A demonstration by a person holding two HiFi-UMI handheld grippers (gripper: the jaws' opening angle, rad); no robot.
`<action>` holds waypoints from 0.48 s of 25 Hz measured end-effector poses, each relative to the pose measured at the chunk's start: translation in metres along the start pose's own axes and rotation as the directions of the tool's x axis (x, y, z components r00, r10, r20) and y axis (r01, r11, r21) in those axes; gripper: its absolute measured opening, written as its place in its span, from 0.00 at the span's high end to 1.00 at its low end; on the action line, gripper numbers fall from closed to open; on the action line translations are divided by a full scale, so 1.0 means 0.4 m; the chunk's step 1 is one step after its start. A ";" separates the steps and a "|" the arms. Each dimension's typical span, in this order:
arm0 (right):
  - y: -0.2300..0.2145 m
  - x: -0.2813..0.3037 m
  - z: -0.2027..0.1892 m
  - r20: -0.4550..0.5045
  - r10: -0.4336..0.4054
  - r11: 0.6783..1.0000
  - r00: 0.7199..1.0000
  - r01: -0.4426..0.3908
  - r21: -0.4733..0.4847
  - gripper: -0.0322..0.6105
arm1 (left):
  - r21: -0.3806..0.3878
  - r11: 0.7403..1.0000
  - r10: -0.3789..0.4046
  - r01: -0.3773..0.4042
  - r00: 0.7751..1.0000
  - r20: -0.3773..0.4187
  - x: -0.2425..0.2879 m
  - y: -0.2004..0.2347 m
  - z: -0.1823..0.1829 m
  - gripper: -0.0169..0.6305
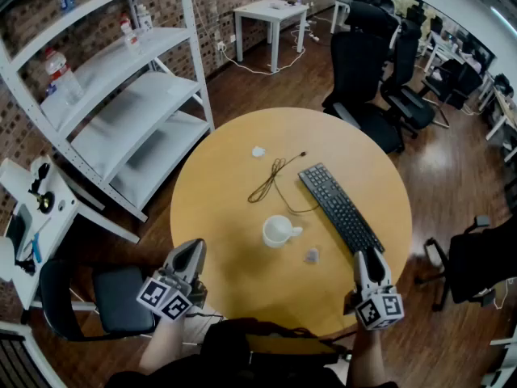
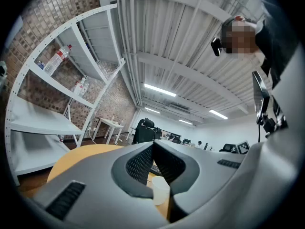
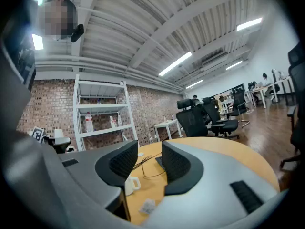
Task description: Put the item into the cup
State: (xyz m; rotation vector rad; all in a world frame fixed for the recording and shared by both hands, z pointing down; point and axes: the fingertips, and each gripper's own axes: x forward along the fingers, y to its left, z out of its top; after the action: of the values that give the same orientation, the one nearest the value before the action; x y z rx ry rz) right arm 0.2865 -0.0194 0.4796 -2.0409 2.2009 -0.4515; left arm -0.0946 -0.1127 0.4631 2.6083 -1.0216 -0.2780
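Observation:
A white cup (image 1: 277, 231) with its handle to the right stands upright near the middle of the round wooden table (image 1: 226, 184). A small pale packet, the item (image 1: 312, 255), lies flat just right of it. My left gripper (image 1: 192, 253) hovers at the table's front-left edge, jaws shut and empty. In the left gripper view the left gripper (image 2: 153, 145) has the cup (image 2: 160, 190) showing below its tips. My right gripper (image 1: 366, 261) is at the front right, open with nothing between its pads. The right gripper (image 3: 150, 149) looks toward the cup (image 3: 129, 185) and item (image 3: 147, 206).
A black keyboard (image 1: 339, 207) lies diagonally right of the cup, a thin black cable (image 1: 275, 178) behind it, and a small white scrap (image 1: 258, 151) farther back. White shelving (image 1: 121, 95) stands left; office chairs (image 1: 363, 71) stand beyond the table.

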 end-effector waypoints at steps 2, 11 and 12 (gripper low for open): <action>0.011 0.056 -0.058 -0.077 -0.002 1.000 0.997 0.000 -0.032 0.70 | 0.001 1.000 -0.003 0.003 1.000 -0.008 0.014 0.019 -0.003 0.98; 0.020 0.230 -0.395 -0.469 0.048 0.988 0.882 -0.111 -0.108 0.53 | -0.007 1.000 0.004 -0.004 0.998 -0.058 0.009 0.030 -0.037 0.98; 0.020 0.241 -0.416 -0.492 0.052 0.986 0.869 -0.121 -0.111 0.53 | -0.002 1.000 0.010 -0.010 0.998 -0.065 0.006 0.034 -0.037 0.98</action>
State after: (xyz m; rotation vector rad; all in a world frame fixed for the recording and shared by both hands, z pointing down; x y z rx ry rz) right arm 0.2239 -0.0901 0.6473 -2.0559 2.6594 -0.9188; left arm -0.0969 -0.1204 0.4817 2.5916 -1.0119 -0.1911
